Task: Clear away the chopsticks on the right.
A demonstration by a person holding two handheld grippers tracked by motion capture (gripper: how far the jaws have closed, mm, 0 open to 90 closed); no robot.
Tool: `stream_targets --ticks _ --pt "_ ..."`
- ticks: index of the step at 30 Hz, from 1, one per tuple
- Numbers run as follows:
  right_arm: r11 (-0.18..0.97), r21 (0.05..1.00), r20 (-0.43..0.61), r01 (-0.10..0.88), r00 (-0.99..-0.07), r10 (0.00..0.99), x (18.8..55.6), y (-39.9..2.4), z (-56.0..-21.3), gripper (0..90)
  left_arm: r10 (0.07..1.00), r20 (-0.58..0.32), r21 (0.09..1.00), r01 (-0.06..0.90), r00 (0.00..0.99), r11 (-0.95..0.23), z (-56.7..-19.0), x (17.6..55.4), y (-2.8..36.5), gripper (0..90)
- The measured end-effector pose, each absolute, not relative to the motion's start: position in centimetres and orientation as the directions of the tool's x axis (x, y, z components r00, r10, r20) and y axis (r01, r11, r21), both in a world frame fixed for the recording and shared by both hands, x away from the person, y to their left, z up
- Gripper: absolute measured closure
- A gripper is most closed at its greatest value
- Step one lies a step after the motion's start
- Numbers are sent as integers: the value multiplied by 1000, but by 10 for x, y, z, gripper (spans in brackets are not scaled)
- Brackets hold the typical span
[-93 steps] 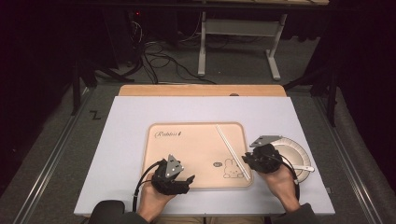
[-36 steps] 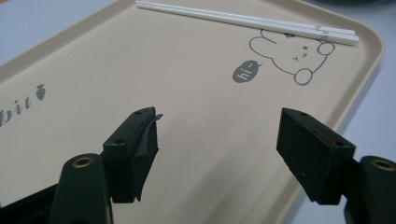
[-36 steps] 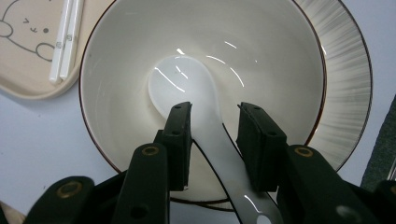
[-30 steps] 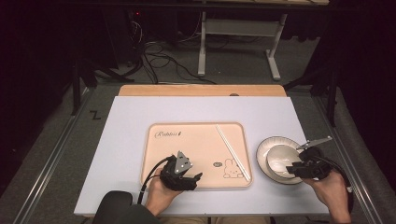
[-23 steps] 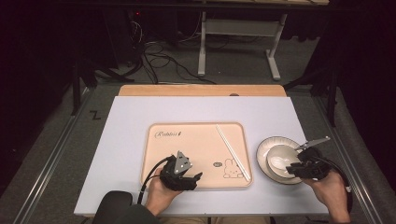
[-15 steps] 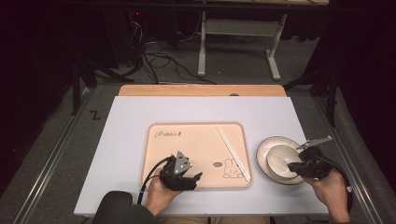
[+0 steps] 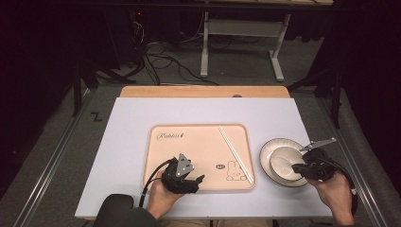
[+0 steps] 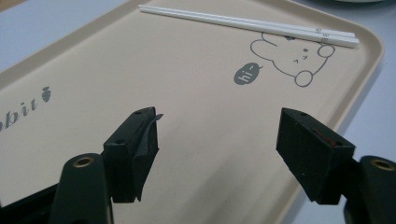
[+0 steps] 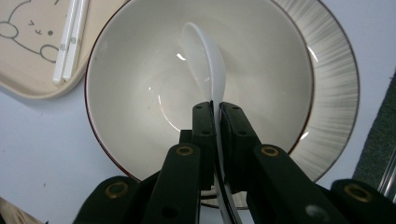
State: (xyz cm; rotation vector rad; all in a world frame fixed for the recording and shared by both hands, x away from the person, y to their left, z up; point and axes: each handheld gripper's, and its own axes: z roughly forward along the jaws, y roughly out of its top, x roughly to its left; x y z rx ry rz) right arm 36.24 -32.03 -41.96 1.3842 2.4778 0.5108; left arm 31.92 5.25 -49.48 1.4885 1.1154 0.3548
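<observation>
Two hand-held grippers work over a pale lavender desk (image 7: 132, 142), each at its own station. A beige tray (image 7: 198, 142) printed with a rabbit drawing (image 8: 292, 58) lies at the middle of the desk, with a pair of white chopsticks (image 7: 235, 154) resting slantwise along its right side. Just right of the tray sits a ribbed plate (image 9: 334, 93) carrying a cream bowl (image 9: 135, 70) with a dark rim.

The left gripper (image 7: 195, 180) hovers over the tray's near edge; seen from the left gripper view, its fingers (image 8: 133, 151) stand spread wide above bare tray, touching nothing.

The right gripper (image 9: 215, 116) reaches in over the bowl's near right rim. Its fingers have just been closing and now pinch the handle of a white ceramic spoon (image 9: 201, 56), the handle a thin white strip between the pads.

The spoon lies inside the bowl with its scoop low in the hollow. In the right gripper view its long axis runs nearly straight away from the gripper, the scoop pointing toward the bowl's far wall and the handle slanting back over the near rim.
</observation>
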Motion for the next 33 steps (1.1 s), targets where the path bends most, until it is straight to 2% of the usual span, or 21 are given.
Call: stream_targets --ticks 15,26,33 --pt "484 529 -75 697 -530 845 358 -310 -390 862 805 -364 891 425 468 157 -495 315 60 300" --pt "533 547 -65 645 -603 795 368 -284 -387 863 825 -372 891 413 426 189 -494 308 71 301" --pt "589 526 -73 614 -657 750 382 -260 -394 862 845 -368 892 404 388 203 -495 303 80 301"
